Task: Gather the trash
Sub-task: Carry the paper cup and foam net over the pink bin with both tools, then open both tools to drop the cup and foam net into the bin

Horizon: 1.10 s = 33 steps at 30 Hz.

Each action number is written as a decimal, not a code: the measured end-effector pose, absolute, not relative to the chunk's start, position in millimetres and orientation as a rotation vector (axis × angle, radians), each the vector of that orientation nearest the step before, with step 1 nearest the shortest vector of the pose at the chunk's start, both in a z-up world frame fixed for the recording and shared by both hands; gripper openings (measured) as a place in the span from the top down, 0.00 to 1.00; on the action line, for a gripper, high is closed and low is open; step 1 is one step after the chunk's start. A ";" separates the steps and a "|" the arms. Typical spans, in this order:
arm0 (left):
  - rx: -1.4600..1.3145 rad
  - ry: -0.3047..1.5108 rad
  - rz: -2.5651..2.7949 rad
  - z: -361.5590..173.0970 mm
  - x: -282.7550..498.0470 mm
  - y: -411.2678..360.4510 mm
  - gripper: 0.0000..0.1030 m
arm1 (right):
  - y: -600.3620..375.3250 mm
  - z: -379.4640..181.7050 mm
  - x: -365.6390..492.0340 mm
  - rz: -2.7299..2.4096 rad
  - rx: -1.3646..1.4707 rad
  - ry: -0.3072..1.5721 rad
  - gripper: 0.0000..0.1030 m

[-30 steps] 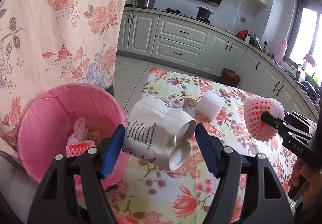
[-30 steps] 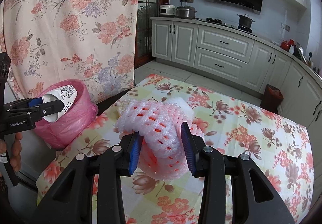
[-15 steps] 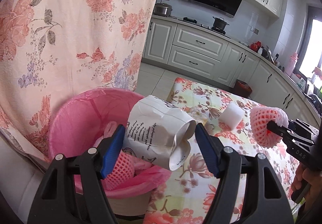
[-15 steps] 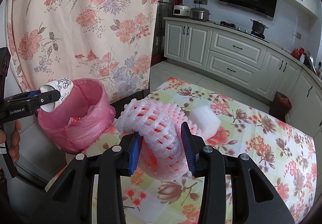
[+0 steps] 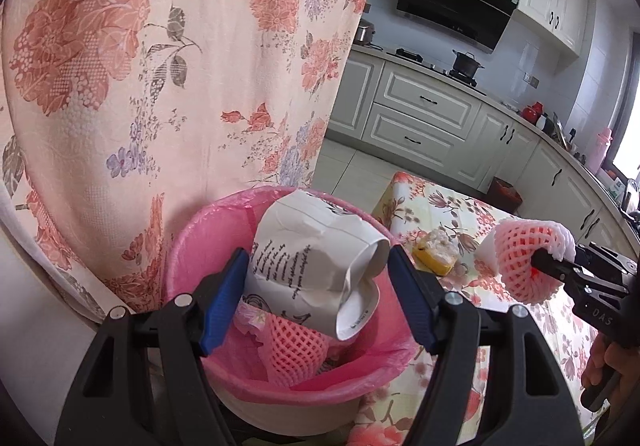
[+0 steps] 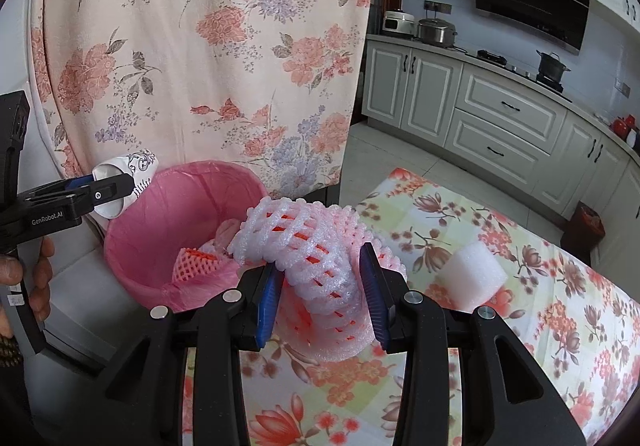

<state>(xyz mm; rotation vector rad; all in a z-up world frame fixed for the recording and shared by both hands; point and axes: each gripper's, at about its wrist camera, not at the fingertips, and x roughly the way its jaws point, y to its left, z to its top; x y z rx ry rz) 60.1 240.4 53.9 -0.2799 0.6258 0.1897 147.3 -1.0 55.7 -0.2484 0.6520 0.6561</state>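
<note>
Now shifted over pink-lined bin [image 5: 188, 246]: left gripper [image 5: 316, 298] clamping crumpled white paper cup [image 5: 316, 262], right gripper [image 6: 320, 298] pinching pink foam fruit net [image 6: 312, 246]; drop next.

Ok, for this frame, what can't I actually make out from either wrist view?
- Bottom of the pink bin: left wrist view, covered by the crushed paper cup in the left claw and a foam net inside.
- Yellow item on the table: left view, partly behind the claw finger, too small to identify.
- Cup's print: too small to read.
- Bin's near side: right wrist view, hidden by the foam net in the right claw.
</note>
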 end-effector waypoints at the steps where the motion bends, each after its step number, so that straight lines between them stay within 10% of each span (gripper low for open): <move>1: -0.284 0.626 0.194 53.2 59.8 243.4 0.33 | 4.0 56.4 147.9 0.665 -0.247 0.654 0.63; 27: -0.317 0.609 0.270 53.5 72.3 284.8 0.32 | 108.5 35.2 179.4 0.792 -0.254 0.742 0.61; 33: -0.320 0.609 0.271 52.7 72.9 285.5 0.29 | 108.1 33.4 183.0 0.781 -0.259 0.740 0.40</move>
